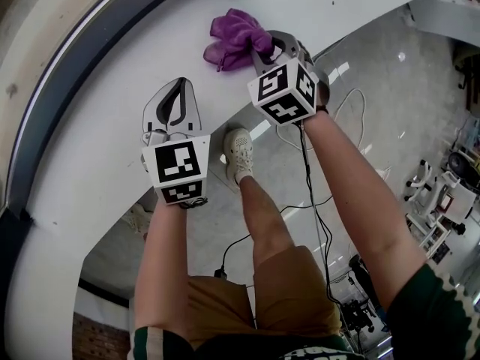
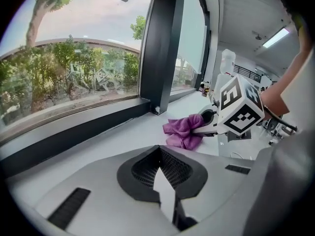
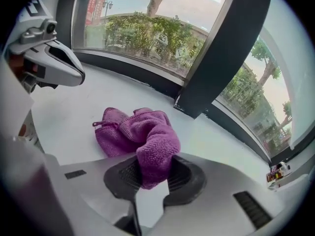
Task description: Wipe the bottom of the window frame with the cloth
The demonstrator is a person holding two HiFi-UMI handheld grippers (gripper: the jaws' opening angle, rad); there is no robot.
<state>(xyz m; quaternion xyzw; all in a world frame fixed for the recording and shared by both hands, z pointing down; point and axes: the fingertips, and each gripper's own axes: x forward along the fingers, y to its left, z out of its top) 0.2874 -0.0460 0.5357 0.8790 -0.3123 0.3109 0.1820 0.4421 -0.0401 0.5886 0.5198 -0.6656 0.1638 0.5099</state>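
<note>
Two grippers are out over the white sill, arms reaching fwd from the person. Left gripper sits left of and a bit nearer than the right one. Its jaws are pressed together w/ nothing btwn them, bare sill under it; can't tell if it touches. Right gripper has its jaws clamped on a fold of the purple cloth. The rest of the cloth lies bunched on the sill just past the jaw tips, spilling left. A strip of bare sill lies btwn the cloth and the dark bottom frame, so cloth and frame are apart. Farther right, a dark upright post meets the sill. Beyond the glass are trees and shrubs.
</note>
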